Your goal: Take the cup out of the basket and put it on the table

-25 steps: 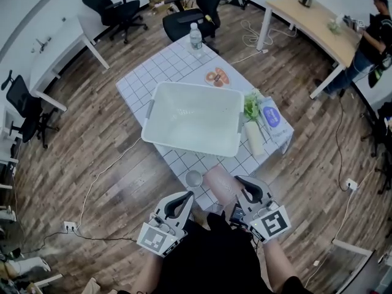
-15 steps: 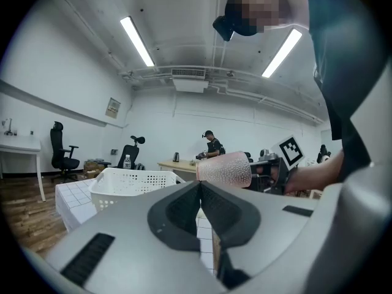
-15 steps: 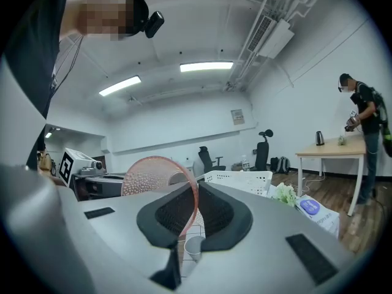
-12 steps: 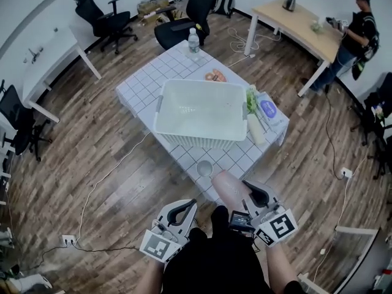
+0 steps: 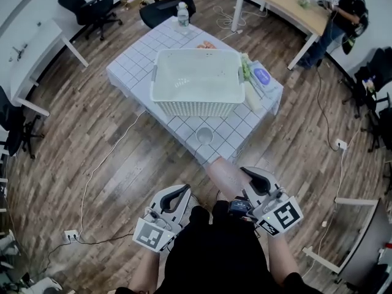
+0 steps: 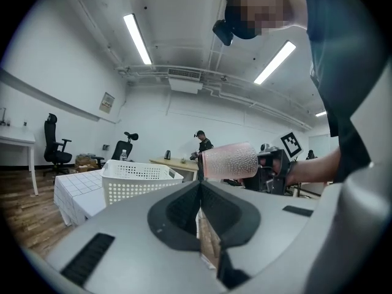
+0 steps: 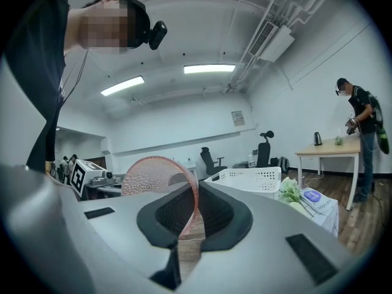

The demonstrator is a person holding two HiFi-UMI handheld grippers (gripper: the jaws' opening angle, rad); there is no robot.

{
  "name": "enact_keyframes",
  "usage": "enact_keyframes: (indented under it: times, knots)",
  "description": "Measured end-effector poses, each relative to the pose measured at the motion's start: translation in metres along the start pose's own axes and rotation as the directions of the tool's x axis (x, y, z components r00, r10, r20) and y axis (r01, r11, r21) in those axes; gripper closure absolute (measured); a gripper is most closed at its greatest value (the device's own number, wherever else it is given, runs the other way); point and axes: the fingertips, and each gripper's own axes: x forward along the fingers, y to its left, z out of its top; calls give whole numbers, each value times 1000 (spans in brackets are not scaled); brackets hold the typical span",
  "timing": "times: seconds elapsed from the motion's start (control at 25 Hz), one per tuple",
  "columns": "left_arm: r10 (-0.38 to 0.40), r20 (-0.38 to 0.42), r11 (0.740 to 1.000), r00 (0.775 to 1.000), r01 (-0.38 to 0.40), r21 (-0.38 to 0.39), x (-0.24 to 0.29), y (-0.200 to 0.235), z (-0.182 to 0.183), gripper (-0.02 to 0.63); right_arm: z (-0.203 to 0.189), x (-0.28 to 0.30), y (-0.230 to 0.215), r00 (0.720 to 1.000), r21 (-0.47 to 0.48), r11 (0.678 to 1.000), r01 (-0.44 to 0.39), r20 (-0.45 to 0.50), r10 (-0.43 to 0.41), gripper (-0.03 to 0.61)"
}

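In the head view the white basket (image 5: pixel 197 81) stands on the white tiled table (image 5: pixel 131 66), well ahead of both grippers. A small clear cup (image 5: pixel 204 136) sits on the table's near corner, in front of the basket. A pink dimpled cup (image 5: pixel 223 177) is gripped by its wall in my right gripper (image 5: pixel 247 177); the rim (image 7: pixel 153 176) passes between the jaws of the right gripper (image 7: pixel 195 192). My left gripper (image 5: pixel 182 193) is shut with nothing in it, held low near my body. Past the left gripper (image 6: pixel 199 185) I see the pink cup (image 6: pixel 229 162) and the basket (image 6: pixel 131 179).
A water bottle (image 5: pixel 182 12), a plate of food (image 5: pixel 206 44), greens (image 5: pixel 247 66) and a blue packet (image 5: pixel 261 76) share the table. Office chairs (image 5: pixel 86 8) stand behind it. A person (image 5: pixel 343 11) stands at a wooden desk (image 5: pixel 288 2) at the back right. A cable (image 5: pixel 116 158) runs across the wood floor.
The table and basket have drawn farther away and up in the head view. Both grippers stay low by my body, the right still holding the pink cup.
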Motion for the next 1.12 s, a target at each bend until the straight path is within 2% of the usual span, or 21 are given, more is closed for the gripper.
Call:
enact_keyframes:
  times: [0.16, 0.36, 0.96, 1.12]
  knots:
    - [25, 25, 1000, 999, -25, 16, 0, -3, 11, 605, 4, -6, 1, 1000, -24, 1000, -18, 8, 18, 545]
    - [17, 43, 999, 999, -18, 30, 14, -16, 20, 606, 13, -18, -6, 999, -47, 999, -25, 24, 26, 545]
    - [14, 41, 998, 999, -16, 56, 32, -37, 23, 606, 11, -43, -22, 998, -24, 999, -29, 49, 30, 545]
    - [16, 39, 999, 999, -18, 37, 32, -38, 21, 606, 12, -44, -24, 998, -19, 1000, -22, 59, 23, 545]
